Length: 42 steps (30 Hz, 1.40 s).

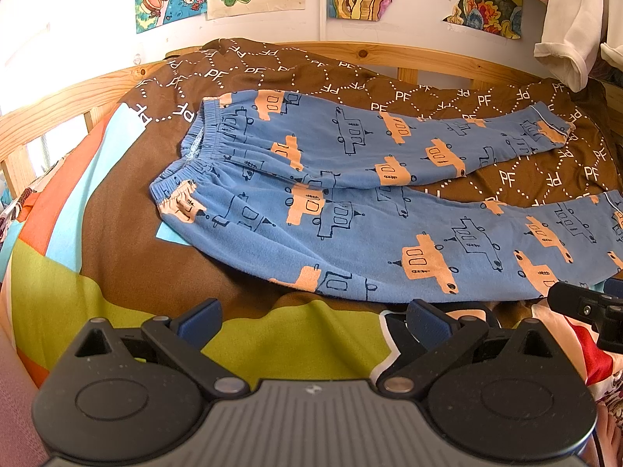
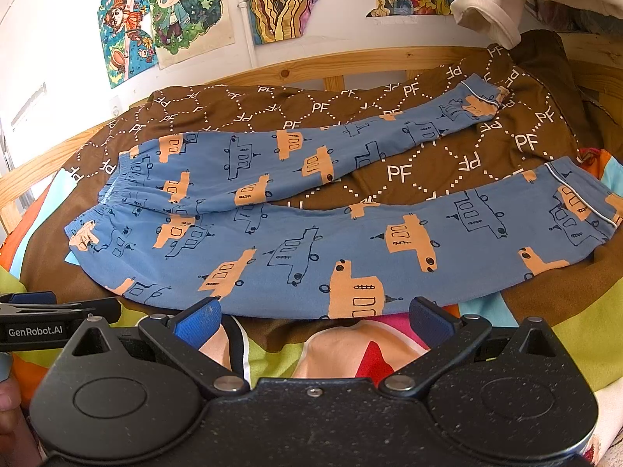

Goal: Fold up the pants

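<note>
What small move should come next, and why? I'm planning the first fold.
Probably bring both open grippers, left and right, down onto the near leg's edge: the pants lie flat and unfolded, legs apart, nothing gripped yet.

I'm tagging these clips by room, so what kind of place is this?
Most likely a bedroom, perhaps a child's. The blue pants lie spread on a bed with a wooden frame and a colourful duvet, and hand-coloured drawings are stuck on the wall behind.

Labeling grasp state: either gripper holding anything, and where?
Nothing held. Left gripper and right gripper are both open, short of the pants, which lie flat.
</note>
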Motion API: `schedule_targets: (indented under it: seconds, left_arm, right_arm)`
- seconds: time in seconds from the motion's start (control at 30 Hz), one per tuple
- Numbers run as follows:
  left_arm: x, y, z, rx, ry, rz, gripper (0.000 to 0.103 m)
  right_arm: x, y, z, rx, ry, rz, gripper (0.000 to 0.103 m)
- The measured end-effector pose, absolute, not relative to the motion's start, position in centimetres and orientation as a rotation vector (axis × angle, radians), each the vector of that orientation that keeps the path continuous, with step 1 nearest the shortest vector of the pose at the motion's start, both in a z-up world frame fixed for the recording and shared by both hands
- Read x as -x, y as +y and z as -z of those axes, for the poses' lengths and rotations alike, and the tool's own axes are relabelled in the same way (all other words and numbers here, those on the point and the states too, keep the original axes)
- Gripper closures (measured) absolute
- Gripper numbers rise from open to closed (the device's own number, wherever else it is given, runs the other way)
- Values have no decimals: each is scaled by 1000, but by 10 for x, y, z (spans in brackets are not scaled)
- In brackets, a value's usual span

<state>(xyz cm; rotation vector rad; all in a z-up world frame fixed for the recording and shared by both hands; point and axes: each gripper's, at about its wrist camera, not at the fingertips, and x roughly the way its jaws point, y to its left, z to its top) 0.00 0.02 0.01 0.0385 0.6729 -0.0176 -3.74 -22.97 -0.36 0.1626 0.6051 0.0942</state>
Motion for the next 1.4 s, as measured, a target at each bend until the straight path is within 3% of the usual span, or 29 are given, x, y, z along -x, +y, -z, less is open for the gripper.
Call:
schedule_targets:
  seconds: [0.93,1.2,1.4]
  left_arm:
    - [-6,3,-3,5,672,18,0]
    - [-30,-3,-33,-71,572,44,0]
    - [-78,9,-72,-118,503,20,0]
  right_arm:
    - [31,-226,-2,-114,569,-92,1]
    - [-4,-245,-41,-176,537,-152,1]
    - [-49,-256,-94,0,610,-293,1]
